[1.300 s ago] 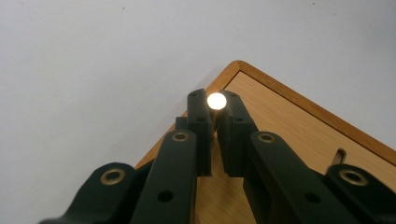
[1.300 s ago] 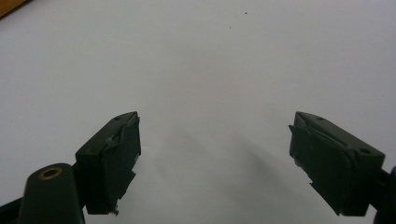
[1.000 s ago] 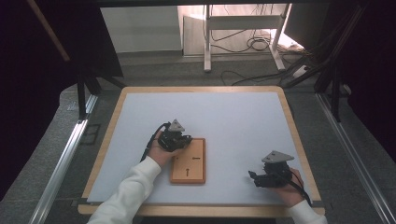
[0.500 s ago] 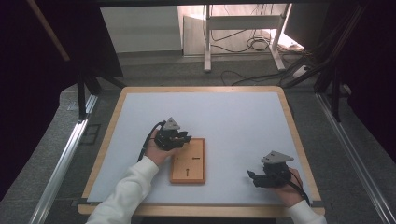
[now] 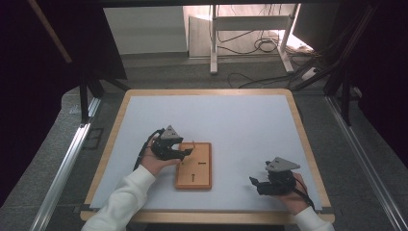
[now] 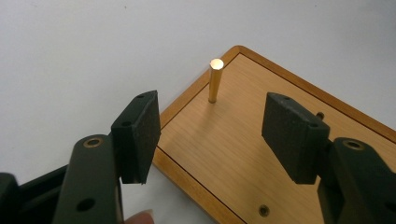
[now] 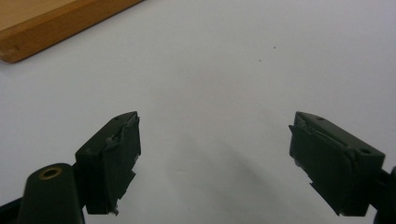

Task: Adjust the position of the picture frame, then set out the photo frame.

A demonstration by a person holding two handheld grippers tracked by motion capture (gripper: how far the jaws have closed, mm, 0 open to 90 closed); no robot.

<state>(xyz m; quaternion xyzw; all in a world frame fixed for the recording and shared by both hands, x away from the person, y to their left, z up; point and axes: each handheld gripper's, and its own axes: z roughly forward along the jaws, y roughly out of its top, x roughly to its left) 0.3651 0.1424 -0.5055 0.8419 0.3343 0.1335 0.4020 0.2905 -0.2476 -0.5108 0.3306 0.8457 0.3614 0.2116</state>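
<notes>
Left tongs (image 6: 210, 135) just opened, empty, brass peg (image 6: 215, 80) upright in unmarked wooden board (image 6: 261, 163), right tongs (image 7: 215, 163) agape, empty.

I can read no text, label or number; the dark marks on the wooden board (image 5: 194, 166) look like slots, perhaps, not writing.

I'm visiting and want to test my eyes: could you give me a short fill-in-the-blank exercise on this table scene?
1. The brass pin stands ___ in the wooden board.
2. The left claw has just been opening; between its pads lies ___.
3. The right claw hovers over the ___ mat.

Missing words: upright; nothing; white
</notes>
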